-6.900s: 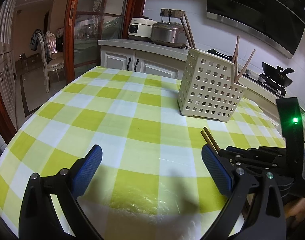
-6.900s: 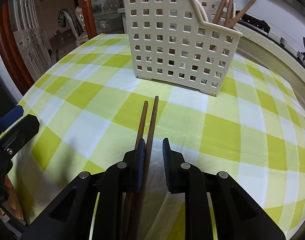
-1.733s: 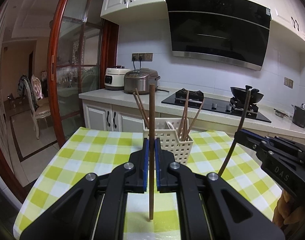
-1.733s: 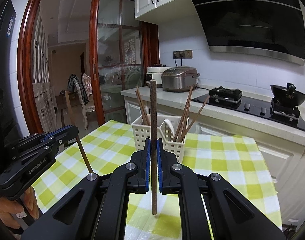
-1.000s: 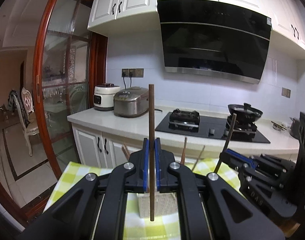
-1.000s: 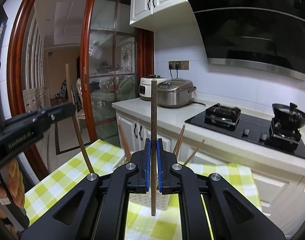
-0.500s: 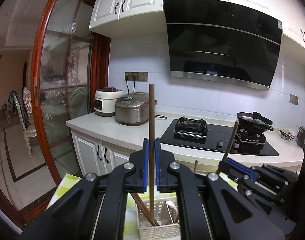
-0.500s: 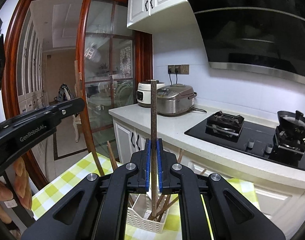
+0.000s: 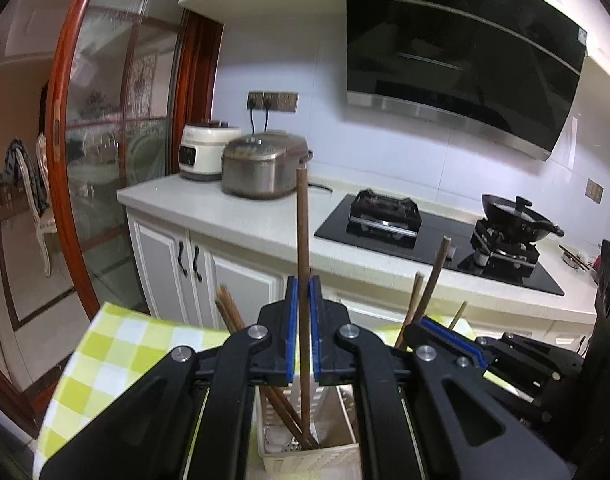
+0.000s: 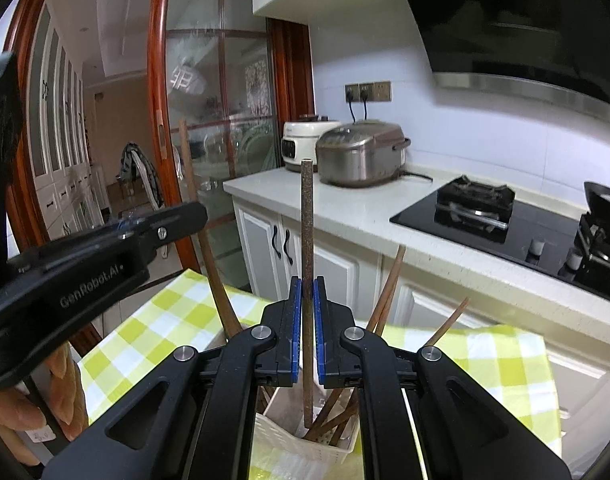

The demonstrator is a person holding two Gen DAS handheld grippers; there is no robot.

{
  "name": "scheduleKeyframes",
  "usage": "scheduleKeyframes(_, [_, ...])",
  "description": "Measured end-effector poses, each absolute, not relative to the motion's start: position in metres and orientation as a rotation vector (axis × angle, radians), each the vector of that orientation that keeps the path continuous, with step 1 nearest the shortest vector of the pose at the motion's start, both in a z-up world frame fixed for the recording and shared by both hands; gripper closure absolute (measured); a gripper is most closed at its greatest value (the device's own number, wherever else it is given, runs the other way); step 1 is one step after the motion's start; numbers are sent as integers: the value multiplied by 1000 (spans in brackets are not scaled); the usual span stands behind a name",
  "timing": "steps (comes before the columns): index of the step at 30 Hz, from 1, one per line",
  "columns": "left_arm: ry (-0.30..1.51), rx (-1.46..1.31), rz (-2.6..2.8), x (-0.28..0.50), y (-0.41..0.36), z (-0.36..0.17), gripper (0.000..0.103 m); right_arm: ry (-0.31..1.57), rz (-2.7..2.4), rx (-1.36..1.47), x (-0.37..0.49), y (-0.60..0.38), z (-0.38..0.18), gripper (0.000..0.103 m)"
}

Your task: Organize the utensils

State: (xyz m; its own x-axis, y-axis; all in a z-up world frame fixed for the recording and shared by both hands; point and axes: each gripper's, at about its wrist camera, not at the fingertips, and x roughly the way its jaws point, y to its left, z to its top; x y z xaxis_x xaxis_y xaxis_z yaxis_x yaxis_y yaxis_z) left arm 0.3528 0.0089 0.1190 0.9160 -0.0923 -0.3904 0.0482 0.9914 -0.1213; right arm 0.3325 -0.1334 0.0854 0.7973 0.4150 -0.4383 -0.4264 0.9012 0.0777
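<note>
My left gripper is shut on a brown chopstick held upright, its lower end down inside the white perforated utensil basket. My right gripper is shut on a second, speckled brown chopstick, also upright with its lower tip inside the basket. Several other chopsticks lean in the basket. Each gripper shows in the other's view: the right one at right, the left one at left.
The basket stands on a table with a green and white checked cloth. Behind is a kitchen counter with two rice cookers, a gas hob with a wok, and a glass sliding door at left.
Both grippers have tilted forward and come lower over the basket. The lower ends of both held chopsticks now reach inside it. Both stay shut.
</note>
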Motion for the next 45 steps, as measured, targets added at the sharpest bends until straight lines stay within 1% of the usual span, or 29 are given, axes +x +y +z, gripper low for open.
scheduleKeyframes(4, [437,-120,-65,362,12,104,97,517,456,-10,343,-130,72,96])
scheduleKeyframes(8, [433,-126,-45,361,19,100,96,541,445,11,349,-131,66,93])
scheduleKeyframes(9, [426,-124,-37,359,21,101,91,543,444,14,349,-132,65,92])
scheduleKeyframes(10, [419,-123,-31,358,23,102,81,543,439,16,349,-133,66,90])
scheduleKeyframes(12, [405,-130,-24,353,28,106,70,538,428,17,348,-135,68,84])
scheduleKeyframes(13, [396,-133,-16,350,31,108,67,532,426,22,347,-137,70,80])
scheduleKeyframes(14, [388,-132,-8,347,33,110,65,528,423,24,345,-139,71,79])
scheduleKeyframes(16, [373,-132,4,340,35,115,50,521,414,27,341,-143,74,78])
scheduleKeyframes(17, [363,-135,11,336,36,117,45,519,411,29,339,-145,75,77])
scheduleKeyframes(18, [354,-139,16,332,37,119,37,518,407,31,337,-146,77,75])
scheduleKeyframes(19, [342,-142,24,327,39,121,32,512,402,30,333,-148,79,69])
scheduleKeyframes(20, [335,-141,30,323,39,123,30,507,398,28,331,-149,81,59])
scheduleKeyframes(21, [326,-138,36,319,39,124,22,498,394,25,328,-151,83,56])
scheduleKeyframes(22, [312,-134,41,314,39,126,15,485,390,20,323,-152,85,54])
scheduleKeyframes(25, [271,-114,64,297,37,131,5,463,380,-3,309,-155,91,53])
scheduleKeyframes(27, [259,-101,76,287,37,135,5,448,366,-12,299,-158,92,49])
scheduleKeyframes(29, [251,-92,82,278,38,138,5,431,353,-21,288,-162,94,40])
scheduleKeyframes(30, [245,-89,87,273,38,140,5,422,348,-21,283,-163,94,38])
scheduleKeyframes(32, [240,-83,108,261,40,141,5,399,336,-19,269,-168,95,27])
scheduleKeyframes(34, [238,-86,112,249,42,140,5,380,329,-9,256,-173,95,21])
scheduleKeyframes(42, [209,-112,83,200,40,123,5,370,324,29,212,-188,86,18])
scheduleKeyframes(45, [208,-75,77,185,34,112,5,363,321,24,198,-193,82,18])
